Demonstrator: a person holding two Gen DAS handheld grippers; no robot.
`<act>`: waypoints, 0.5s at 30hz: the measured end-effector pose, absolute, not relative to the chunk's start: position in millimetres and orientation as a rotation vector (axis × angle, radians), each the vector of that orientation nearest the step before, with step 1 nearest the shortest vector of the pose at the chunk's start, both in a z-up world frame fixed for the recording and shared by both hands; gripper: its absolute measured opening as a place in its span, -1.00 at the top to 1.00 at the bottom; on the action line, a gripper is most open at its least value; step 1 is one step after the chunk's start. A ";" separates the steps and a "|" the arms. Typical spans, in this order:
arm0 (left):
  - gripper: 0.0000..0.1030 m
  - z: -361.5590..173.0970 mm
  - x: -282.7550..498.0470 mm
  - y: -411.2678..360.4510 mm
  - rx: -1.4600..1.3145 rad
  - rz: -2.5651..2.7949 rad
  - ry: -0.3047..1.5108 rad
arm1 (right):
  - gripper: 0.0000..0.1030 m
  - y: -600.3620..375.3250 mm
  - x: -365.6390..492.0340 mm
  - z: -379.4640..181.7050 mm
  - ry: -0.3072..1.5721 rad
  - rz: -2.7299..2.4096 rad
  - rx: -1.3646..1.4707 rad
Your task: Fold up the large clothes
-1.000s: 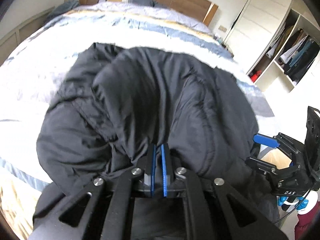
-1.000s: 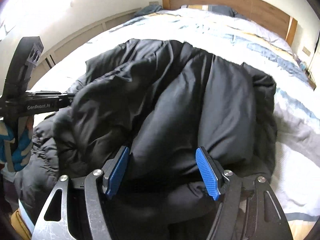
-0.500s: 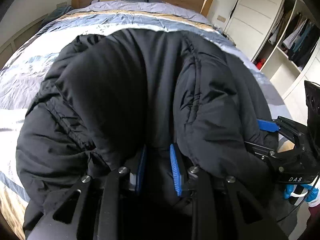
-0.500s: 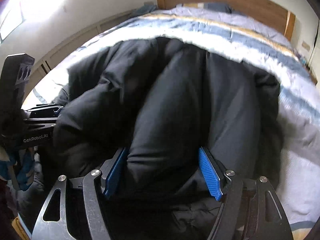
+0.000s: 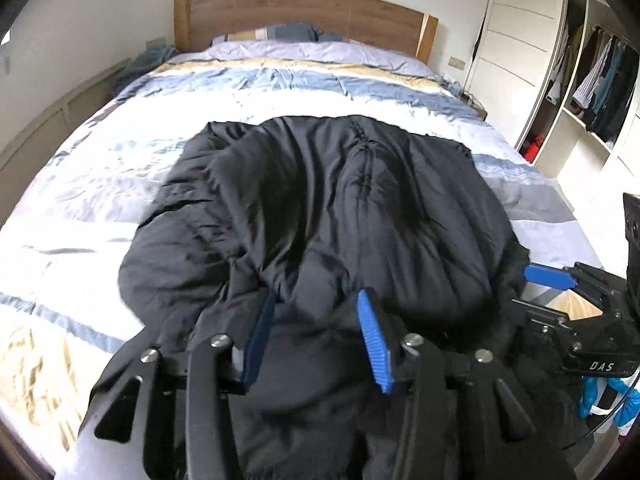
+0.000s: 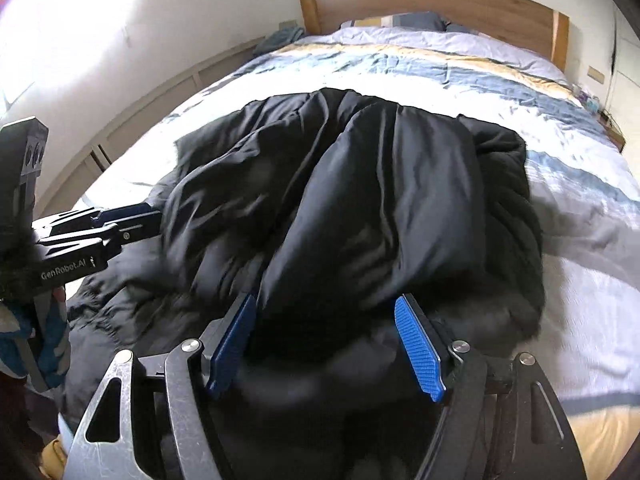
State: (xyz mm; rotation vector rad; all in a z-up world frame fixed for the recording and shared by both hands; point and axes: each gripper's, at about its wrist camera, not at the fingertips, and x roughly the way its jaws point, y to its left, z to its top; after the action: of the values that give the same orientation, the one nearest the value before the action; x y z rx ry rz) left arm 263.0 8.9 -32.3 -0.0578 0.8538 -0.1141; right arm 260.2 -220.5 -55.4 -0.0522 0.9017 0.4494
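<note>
The black padded jacket [image 5: 344,208] lies bunched on the bed [image 5: 120,168], below the headboard [image 5: 304,12], doubled over once but lumpy. The left gripper [image 5: 316,336] jaws are opening, fabric loose between them; the right gripper [image 6: 328,344] jaws stand wide around a fold, not pressing. Smoothing and further folds seem left.

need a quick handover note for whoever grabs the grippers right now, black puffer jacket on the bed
Left hand-held gripper: jaws opening, jacket fabric bulging between the pads but no longer pinched.
Right hand-held gripper: open, a thick fold between its pads, not visibly squeezed.
Black puffer jacket: bunched in a heap on the striped duvet, near the foot of the bed.
Done: jacket appears doubled over once, roughly.
Left: smooth the wrinkles, square the edges, probably fold once more.
</note>
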 end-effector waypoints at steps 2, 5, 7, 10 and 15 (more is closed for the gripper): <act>0.16 -25.0 244.3 7.6 -0.030 -0.093 0.836 | -0.39 -227.5 240.2 -51.6 0.892 0.441 -0.036; 0.10 -17.7 218.5 8.3 -0.008 -0.078 0.817 | -0.39 -241.5 215.0 -44.1 0.875 0.423 -0.022; 0.05 -13.7 204.5 9.6 -0.001 -0.063 0.803 | -0.40 -252.4 195.0 -39.0 0.862 0.401 -0.004; 0.03 -7.2 185.2 11.7 0.012 -0.044 0.774 | -0.44 -268.3 173.0 -34.1 0.847 0.367 0.031; -0.02 -0.6 160.7 15.6 0.032 -0.029 0.739 | -0.53 -294.6 145.1 -29.3 0.832 0.303 0.087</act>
State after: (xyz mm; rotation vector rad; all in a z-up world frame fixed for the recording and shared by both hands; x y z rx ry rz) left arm 160.7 15.6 -0.6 0.0321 0.7393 -0.0290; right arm 145.1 -294.6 -29.3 0.0871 0.8318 0.3034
